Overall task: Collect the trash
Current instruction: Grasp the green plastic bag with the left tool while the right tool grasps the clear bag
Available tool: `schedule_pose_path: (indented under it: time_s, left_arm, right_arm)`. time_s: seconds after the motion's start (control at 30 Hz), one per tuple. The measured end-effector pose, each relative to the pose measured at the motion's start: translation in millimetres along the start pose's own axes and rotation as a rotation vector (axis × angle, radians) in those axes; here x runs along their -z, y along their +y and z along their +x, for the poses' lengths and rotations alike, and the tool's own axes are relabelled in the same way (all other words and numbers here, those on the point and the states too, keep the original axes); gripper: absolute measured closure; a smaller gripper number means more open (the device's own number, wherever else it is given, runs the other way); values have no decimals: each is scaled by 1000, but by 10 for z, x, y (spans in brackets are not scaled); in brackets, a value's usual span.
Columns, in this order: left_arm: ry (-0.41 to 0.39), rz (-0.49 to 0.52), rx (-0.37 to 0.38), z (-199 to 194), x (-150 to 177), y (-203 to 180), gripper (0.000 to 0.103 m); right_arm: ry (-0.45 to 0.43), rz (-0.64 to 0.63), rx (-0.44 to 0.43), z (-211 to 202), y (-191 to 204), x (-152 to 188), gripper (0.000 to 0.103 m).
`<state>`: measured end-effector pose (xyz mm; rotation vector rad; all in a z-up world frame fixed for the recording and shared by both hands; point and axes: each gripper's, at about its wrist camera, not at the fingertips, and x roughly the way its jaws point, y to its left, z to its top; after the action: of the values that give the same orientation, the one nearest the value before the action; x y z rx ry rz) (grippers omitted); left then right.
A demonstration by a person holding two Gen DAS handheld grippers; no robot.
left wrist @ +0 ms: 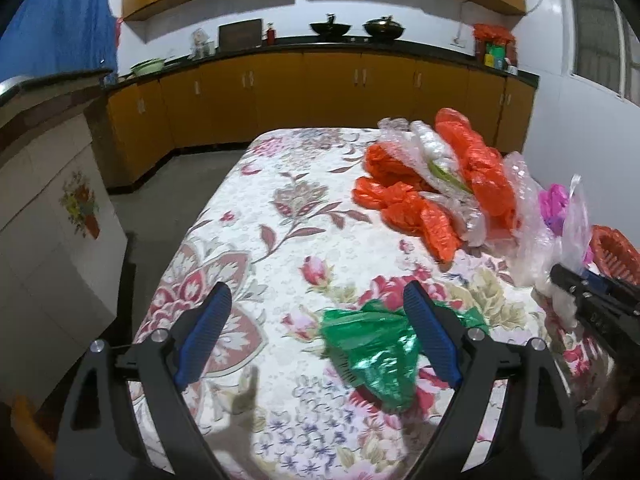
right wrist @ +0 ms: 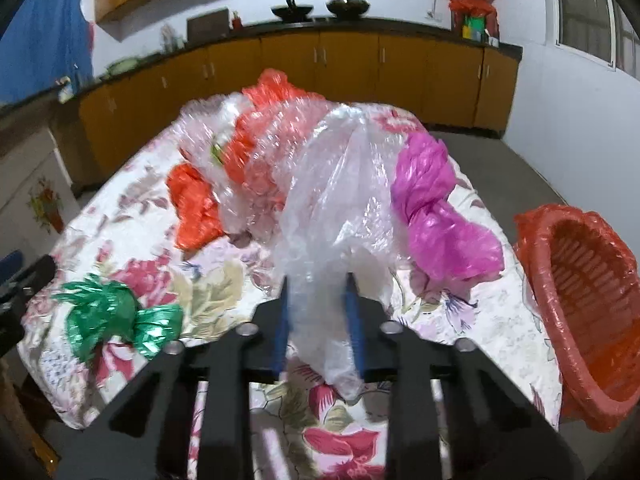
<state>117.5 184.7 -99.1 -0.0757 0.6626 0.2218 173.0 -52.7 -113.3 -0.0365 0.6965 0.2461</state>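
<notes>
A table under a floral cloth (left wrist: 256,184) carries crumpled plastic bags. In the right wrist view my right gripper (right wrist: 317,280) is shut on a clear plastic bag (right wrist: 344,200), whose tail hangs down between the blue pads. A pink bag (right wrist: 432,208) lies just right of it, and orange bags (right wrist: 196,204) mixed with bubble wrap lie behind on the left. My left gripper (left wrist: 316,292) stands open above the cloth. A green foil bag (left wrist: 372,352) lies beneath its right finger, untouched. The right gripper (left wrist: 560,276) also shows at the right edge of the left wrist view.
An orange slotted basket (right wrist: 560,280) lined with orange plastic sits at the table's right edge. Yellow kitchen cabinets (left wrist: 320,88) and a dark counter with woks run along the back wall. A white cabinet (left wrist: 48,220) stands left of the table, with grey floor between.
</notes>
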Motion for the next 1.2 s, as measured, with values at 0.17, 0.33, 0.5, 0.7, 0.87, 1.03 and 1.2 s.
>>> schedule_pose_path:
  time_s: [0.17,0.33,0.5,0.7,0.87,1.03,1.2]
  left_arm:
    - [14,55,46,103,17,-179,17]
    - [76,94,60,296,90,-276,17]
    - [130,68,107,417,151,-234,19]
    - [160,43,155,501,133,-246,38]
    - [165,80,168,566,42,-383,74]
    - [160,81,163,618,-73,-441,86]
    - [120,59,164,512,-196,-417,91]
  right_arm:
    - [-60,44,-37,-349,-155,-34,94]
    - [-79,77,-50,-530,-265,-39,94]
    - [-67,75,-56,-540,-258,-24,94]
    - [-57,77,-59,-546,-247,-5,94]
    - [-60,77,-54,-553,-261,2,94]
    - [-70,74,-41,-586,-302,-1,94]
    - [-97,62,-23,-683,-358,-32,94]
